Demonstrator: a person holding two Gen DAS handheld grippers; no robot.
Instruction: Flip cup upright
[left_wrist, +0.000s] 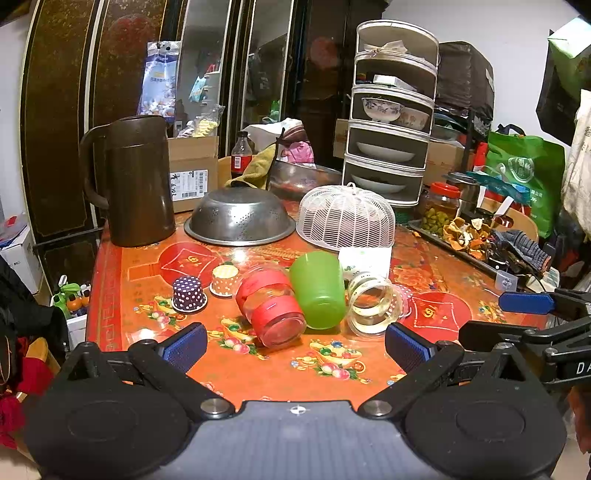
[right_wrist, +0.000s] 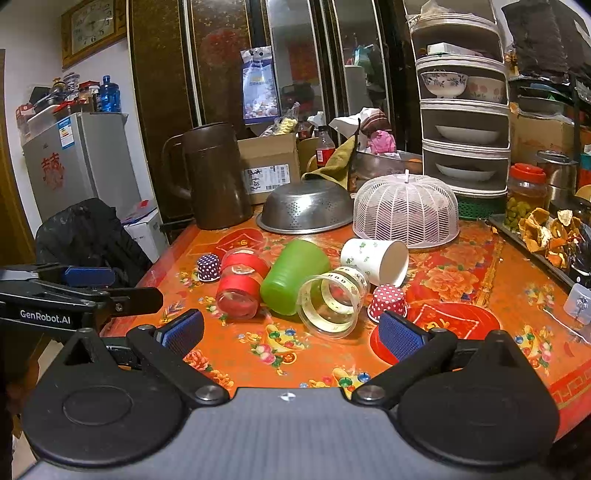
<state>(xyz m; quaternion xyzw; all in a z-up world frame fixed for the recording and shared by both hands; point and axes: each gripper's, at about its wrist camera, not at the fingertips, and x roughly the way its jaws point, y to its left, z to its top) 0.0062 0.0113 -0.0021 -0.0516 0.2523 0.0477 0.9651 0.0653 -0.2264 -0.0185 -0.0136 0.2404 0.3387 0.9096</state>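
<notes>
Several cups lie on their sides on the orange table (left_wrist: 280, 373): a glass with red bands (left_wrist: 271, 308) (right_wrist: 240, 284), a green plastic cup (left_wrist: 319, 290) (right_wrist: 291, 275), a clear cup with taped bands (left_wrist: 375, 306) (right_wrist: 330, 301) and a white paper cup (right_wrist: 375, 260). Small polka-dot cups stand mouth down: purple (left_wrist: 188, 293) (right_wrist: 208, 267), orange (left_wrist: 224, 280), red (right_wrist: 388, 302). My left gripper (left_wrist: 295, 347) is open and empty, just short of the cups. My right gripper (right_wrist: 290, 334) is open and empty, in front of the clear cup.
A brown jug (left_wrist: 135, 181), an upturned steel colander (left_wrist: 240, 216), a white mesh food cover (left_wrist: 347, 218) and a tiered dish rack (left_wrist: 389, 110) stand behind the cups. A tray with peels (left_wrist: 469, 236) sits at the right. The right gripper's finger (left_wrist: 526, 302) shows at the right edge.
</notes>
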